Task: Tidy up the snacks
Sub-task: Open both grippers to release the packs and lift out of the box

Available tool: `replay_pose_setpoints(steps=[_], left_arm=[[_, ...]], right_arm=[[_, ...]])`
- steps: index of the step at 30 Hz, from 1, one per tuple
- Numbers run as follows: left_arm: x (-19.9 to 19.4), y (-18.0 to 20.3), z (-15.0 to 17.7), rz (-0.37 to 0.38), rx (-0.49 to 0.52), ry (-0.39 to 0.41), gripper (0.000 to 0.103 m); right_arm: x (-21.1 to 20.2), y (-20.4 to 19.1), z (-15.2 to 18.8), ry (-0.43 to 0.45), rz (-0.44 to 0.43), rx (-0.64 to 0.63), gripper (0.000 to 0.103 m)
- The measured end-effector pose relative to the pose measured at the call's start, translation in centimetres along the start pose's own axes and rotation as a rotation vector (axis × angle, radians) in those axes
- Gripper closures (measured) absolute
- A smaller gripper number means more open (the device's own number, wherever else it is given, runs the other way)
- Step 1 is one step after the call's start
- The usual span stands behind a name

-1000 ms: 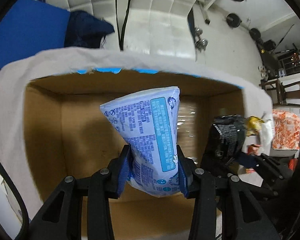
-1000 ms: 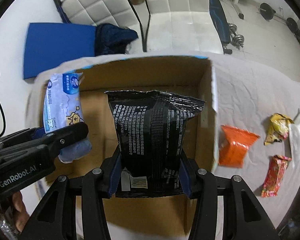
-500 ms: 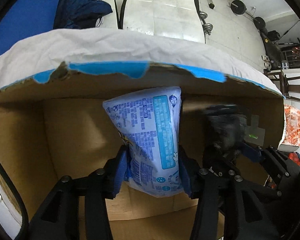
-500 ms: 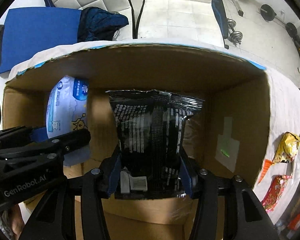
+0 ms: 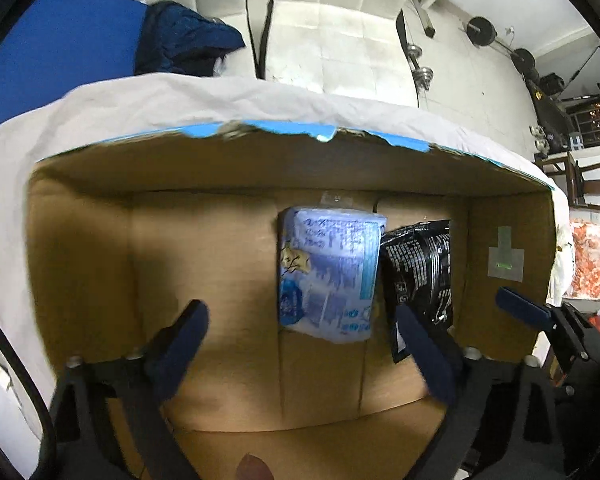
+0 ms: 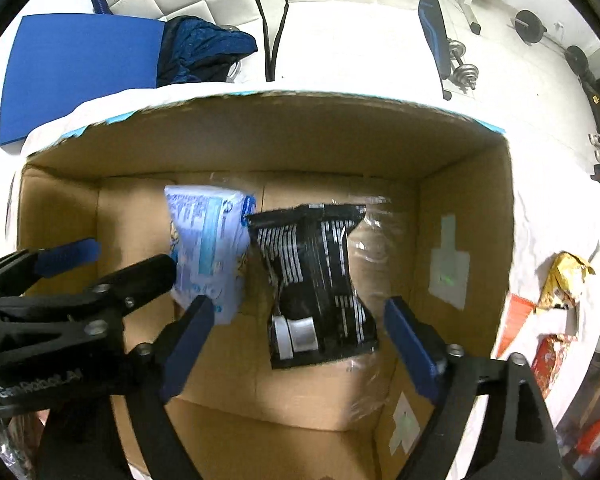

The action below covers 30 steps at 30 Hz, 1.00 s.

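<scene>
A light blue snack packet lies on the floor of the open cardboard box. Beside it on the right rests a black snack bag. My left gripper hangs open above the blue packet, nothing between its fingers. My right gripper stands open over the black bag, clear of it. The left gripper's fingers show at the left of the right wrist view.
The box sits on a table under a white cloth. Right of the box lie a yellow packet, an orange packet and a red one. Beyond the table are white chairs, a blue mat and dumbbells.
Both grippers opened and let go: the blue packet and the black bag dropped onto the box floor. Both grippers pulled back a little.
</scene>
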State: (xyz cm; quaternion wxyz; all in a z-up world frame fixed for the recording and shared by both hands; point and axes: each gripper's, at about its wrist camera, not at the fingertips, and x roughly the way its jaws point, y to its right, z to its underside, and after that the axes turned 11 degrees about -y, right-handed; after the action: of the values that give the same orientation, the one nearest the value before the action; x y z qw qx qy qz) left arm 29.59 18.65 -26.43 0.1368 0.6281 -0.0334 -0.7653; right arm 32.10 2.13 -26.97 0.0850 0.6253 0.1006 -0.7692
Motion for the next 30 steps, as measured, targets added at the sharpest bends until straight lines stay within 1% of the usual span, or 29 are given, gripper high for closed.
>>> replay_pose_setpoints(steps=[2,7,11,13,15,19,22,27,30], left_arm=[[-0.5,-0.1,0.8,-0.025,-0.011,0.032,0.004],[-2.3,0.1,4.7,-0.054,-0.028,0.110,0.004],[-4.0,0.3,7.6,-0.122,-0.051,0.190,0.004],[-4.8,0.3,9.2,-0.126,-0.059,0.224,0.004],[-5.6,0.6,10.5,-0.142,-0.056,0.255,0.004],[-7.5,1.2,13.1,-0.193,-0.031,0.314,0.004],[-8.8,1.4,14.6,-0.188,-0.028,0.344,0.004],[-11.0,1.9,17.2,-0.172,-0.015,0.385,0.004],[-12.1,2.5,18.5,-0.159,-0.001,0.406,0.004]], right_arm=[[-0.5,0.0,1.2,0.005,0.000,0.007,0.000],[-1.7,-0.2,3.9,0.040,0.020,0.018,0.000],[-3.0,-0.5,6.8,0.081,0.030,0.013,0.000],[-3.9,-0.6,8.2,0.114,0.039,0.009,0.000],[-4.7,-0.6,9.5,0.137,0.047,0.005,0.000],[-6.6,-0.6,12.4,0.172,0.034,0.004,0.000],[-8.0,-0.6,14.1,0.198,0.034,0.006,0.000],[-10.3,-0.4,16.8,0.238,0.008,0.024,0.000],[-11.7,-0.4,18.4,0.266,0.012,0.028,0.000]])
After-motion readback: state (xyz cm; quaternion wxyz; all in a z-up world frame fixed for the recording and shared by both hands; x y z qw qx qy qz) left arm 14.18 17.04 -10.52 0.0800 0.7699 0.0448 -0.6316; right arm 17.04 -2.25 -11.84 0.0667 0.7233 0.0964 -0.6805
